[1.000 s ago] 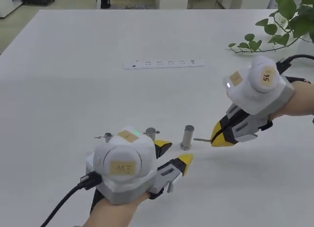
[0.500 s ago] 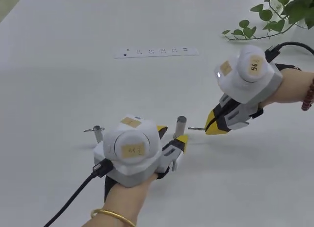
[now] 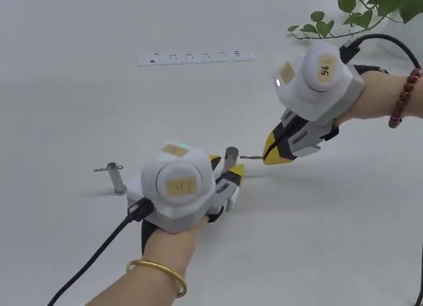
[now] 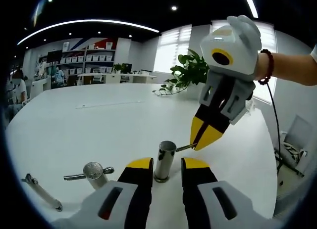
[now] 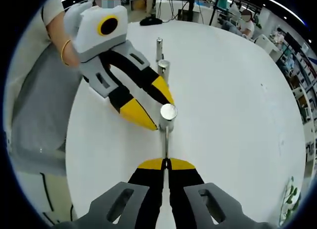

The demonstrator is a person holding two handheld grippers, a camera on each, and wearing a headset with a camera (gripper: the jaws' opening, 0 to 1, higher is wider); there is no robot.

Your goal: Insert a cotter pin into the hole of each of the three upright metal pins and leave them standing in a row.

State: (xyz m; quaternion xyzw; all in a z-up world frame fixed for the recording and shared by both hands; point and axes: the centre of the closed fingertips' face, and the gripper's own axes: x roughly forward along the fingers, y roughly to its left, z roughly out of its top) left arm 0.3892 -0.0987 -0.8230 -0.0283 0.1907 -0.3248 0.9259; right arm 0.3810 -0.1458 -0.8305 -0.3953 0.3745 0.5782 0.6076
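- Steel cotter pin [image 5: 166,139]: held level, pinched between the pressed-together jaws of the right tool [image 5: 166,162], tip at the side of the nearest upright pin [image 5: 168,112].
- Left tool [image 4: 167,162]: jaws closely flank that pin; whether they grip it cannot be told.
- Second pin [image 4: 94,172], third pin [image 3: 117,178]: upright beyond, each with a cotter pin through the top.
- White table [image 3: 79,108]: carries all; power strip [image 3: 195,56] farther back.
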